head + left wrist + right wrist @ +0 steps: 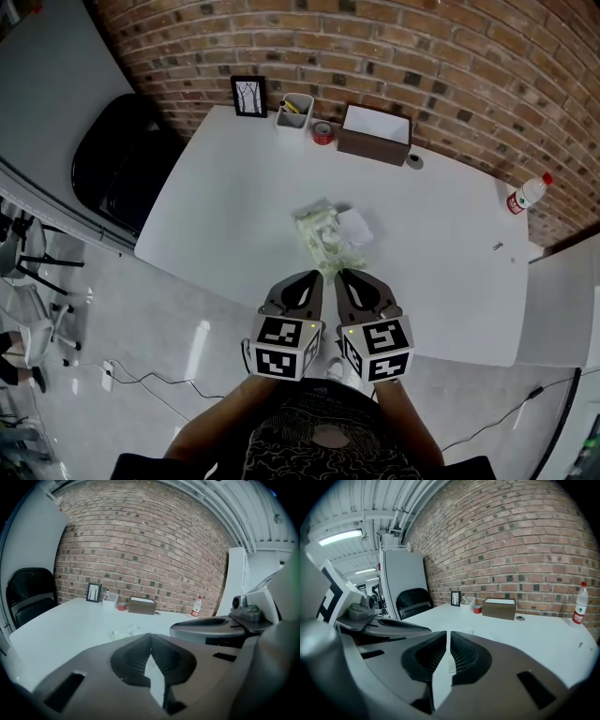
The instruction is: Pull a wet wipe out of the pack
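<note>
Left tongs [316, 276], right tongs [343, 275] clenched, empty, near wipe pack [323, 236]; box [375, 136], bottle [528, 193] beyond.

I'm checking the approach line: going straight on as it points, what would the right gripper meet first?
Probably the wet wipe pack, lying on the table just beyond the tips of the right gripper, though the gripper's height above the table is unclear.

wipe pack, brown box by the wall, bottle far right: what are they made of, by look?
Wet wipe pack: probably soft plastic film, since its pale surface is crumpled and crinkly. Brown box: matte with straight walls, so wood or cardboard; I can't tell which. Bottle: looks like pale plastic, with a red cap and red label.
</note>
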{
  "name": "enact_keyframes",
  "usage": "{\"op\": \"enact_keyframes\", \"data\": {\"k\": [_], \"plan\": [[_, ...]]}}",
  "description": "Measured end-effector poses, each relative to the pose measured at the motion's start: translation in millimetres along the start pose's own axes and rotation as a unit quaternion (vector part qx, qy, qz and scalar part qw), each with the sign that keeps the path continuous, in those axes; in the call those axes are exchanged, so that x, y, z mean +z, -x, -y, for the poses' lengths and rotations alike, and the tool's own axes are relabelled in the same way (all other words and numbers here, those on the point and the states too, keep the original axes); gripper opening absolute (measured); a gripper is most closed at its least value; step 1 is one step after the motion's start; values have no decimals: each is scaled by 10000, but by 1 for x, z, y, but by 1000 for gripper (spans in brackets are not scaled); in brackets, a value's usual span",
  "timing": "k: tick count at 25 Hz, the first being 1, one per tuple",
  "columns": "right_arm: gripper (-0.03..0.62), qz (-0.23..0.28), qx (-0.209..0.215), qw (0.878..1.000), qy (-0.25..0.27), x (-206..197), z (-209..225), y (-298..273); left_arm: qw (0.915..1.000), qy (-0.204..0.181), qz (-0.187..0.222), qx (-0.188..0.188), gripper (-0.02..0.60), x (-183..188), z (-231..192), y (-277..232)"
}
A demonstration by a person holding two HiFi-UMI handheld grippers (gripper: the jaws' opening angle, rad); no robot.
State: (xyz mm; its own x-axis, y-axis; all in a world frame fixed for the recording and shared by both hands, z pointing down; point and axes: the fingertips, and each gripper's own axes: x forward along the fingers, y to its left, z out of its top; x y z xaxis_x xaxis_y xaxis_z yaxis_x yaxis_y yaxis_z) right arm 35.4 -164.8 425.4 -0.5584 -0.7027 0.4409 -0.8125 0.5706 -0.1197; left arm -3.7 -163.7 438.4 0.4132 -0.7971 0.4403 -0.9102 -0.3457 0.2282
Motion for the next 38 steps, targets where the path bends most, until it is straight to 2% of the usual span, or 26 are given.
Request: {"op": "enact_keyframes", "data": {"k": [18, 32, 38], "plan": [[23, -239, -703, 9972, -126, -1, 32, -58, 9989, -244, -195, -336, 11, 12, -42, -50], [28, -404, -952, 9943, -269, -9, 46, -78, 9972, -333, -375, -558, 11, 11, -51, -72], [53, -510, -968, 9935, -316, -15, 50, -84, 9969, -347, -371, -602, 11, 13, -53, -76]]}}
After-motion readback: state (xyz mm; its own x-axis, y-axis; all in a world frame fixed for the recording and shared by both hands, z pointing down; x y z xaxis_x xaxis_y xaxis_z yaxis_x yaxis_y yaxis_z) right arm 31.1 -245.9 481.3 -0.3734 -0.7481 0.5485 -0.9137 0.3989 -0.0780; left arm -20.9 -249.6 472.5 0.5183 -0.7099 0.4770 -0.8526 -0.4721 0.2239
